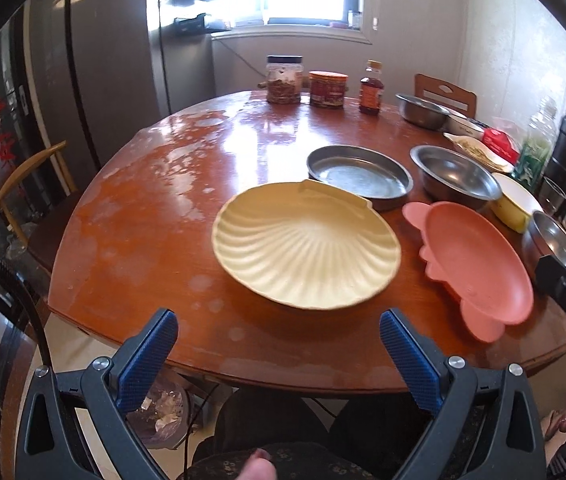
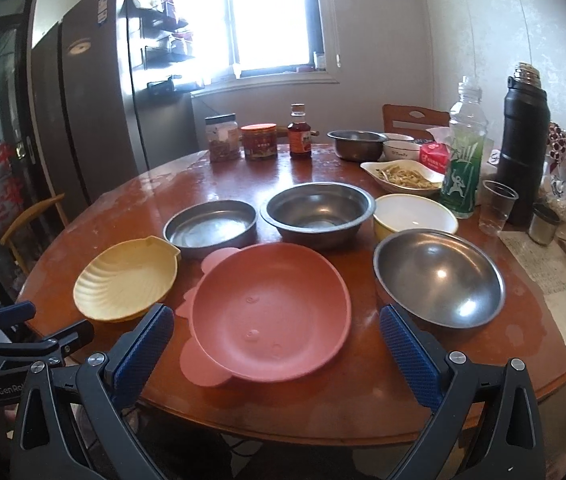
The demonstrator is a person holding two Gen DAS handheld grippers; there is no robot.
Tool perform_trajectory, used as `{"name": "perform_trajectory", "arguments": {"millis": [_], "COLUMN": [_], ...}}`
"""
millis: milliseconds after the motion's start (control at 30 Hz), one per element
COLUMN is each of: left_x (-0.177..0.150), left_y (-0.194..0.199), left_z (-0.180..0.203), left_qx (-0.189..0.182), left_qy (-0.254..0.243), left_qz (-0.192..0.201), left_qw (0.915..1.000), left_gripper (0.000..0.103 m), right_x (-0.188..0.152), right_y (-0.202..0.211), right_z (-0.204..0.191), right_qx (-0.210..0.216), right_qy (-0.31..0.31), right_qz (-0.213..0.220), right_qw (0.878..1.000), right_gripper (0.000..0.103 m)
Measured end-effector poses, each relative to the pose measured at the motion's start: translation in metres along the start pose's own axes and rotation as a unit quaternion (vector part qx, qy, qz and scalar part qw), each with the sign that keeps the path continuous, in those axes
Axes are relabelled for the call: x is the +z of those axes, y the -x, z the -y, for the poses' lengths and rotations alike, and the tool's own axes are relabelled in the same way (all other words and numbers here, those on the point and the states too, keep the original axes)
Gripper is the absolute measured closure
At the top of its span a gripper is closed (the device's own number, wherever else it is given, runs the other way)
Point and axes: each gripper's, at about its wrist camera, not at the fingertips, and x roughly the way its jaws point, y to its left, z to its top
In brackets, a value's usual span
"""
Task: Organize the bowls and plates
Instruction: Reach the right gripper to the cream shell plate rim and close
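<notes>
**Both grippers hang wide and empty at the near edge of the bench**

Starting at the left, the left gripper point(image 1: 279, 354) hovers at the near rim of the round wooden bench point(image 1: 155, 240), its blue-padded jaws spread far apart with nothing between them. Straight ahead of those jaws, resting on the wood, lies the cream shell-shaped plate point(image 1: 307, 244), ribbed like a scallop.

Next along, the right gripper point(image 2: 277, 346) is held just beside the first, jaws likewise spread wide and holding nothing. The pink plate point(image 2: 269, 312), with its small scalloped ears, sits directly in front of and partly between these jaws, its near rim closest to them. The cream plate lies off to the left of the jaws, not touching the pink one as far as I can tell.

Beyond the pink plate stands a shallow steel pan point(image 2: 211, 228), its wall very close to the pink plate's far edge, and beside it a deeper steel bowl point(image 2: 320, 214). Ahead and right of the right jaw rests a wide steel bowl point(image 2: 439, 278), and behind that a yellow bowl with a white inside point(image 2: 415, 214).

At the far rim stand a jar point(image 2: 223, 138), a red tub point(image 2: 259, 141) and a small bottle point(image 2: 300, 134); at the right, a black flask point(image 2: 525, 148).
</notes>
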Motion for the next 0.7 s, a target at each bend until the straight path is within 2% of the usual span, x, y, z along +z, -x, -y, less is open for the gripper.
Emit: {"name": "perform_trajectory", "arguments": {"millis": [167, 267, 367, 400, 467, 600, 633, 667, 700], "left_x": [0.011, 0.022, 0.032, 0.035, 0.040, 0.043, 0.044, 0.045, 0.047], "left_y": [-0.012, -0.020, -0.029, -0.031, -0.035, -0.045, -0.048, -0.049, -0.050], "left_z": [-0.028, -0.043, -0.055, -0.057, -0.062, -0.068, -0.069, -0.069, -0.069], "left_qx": [0.010, 0.031, 0.037, 0.034, 0.038, 0.021, 0.015, 0.012, 0.007], "left_qy": [0.027, 0.031, 0.029, 0.029, 0.027, 0.032, 0.033, 0.032, 0.030], "left_qz": [-0.011, -0.016, -0.021, -0.021, -0.024, -0.037, -0.041, -0.044, -0.043], "left_qw": [0.9995, 0.9989, 0.9987, 0.9988, 0.9986, 0.9986, 0.9985, 0.9985, 0.9986], "left_gripper": [0.001, 0.001, 0.001, 0.001, 0.001, 0.001, 0.001, 0.001, 0.001], "right_x": [0.025, 0.035, 0.039, 0.040, 0.039, 0.039, 0.040, 0.040, 0.040], "right_y": [-0.021, -0.035, -0.057, -0.066, -0.078, -0.099, -0.101, -0.104, -0.109], "right_z": [-0.024, -0.042, -0.057, -0.061, -0.071, -0.085, -0.087, -0.090, -0.092], "right_qx": [0.031, 0.054, 0.108, 0.113, 0.111, 0.090, 0.087, 0.094, 0.101], "right_qy": [0.036, 0.060, 0.052, 0.043, 0.053, 0.080, 0.082, 0.085, 0.089], "right_qz": [-0.016, -0.032, -0.075, -0.093, -0.101, -0.114, -0.117, -0.118, -0.126], "right_qw": [0.999, 0.996, 0.990, 0.988, 0.987, 0.986, 0.986, 0.985, 0.983], "right_gripper": [0.000, 0.000, 0.000, 0.000, 0.002, 0.006, 0.010, 0.021, 0.028]}}
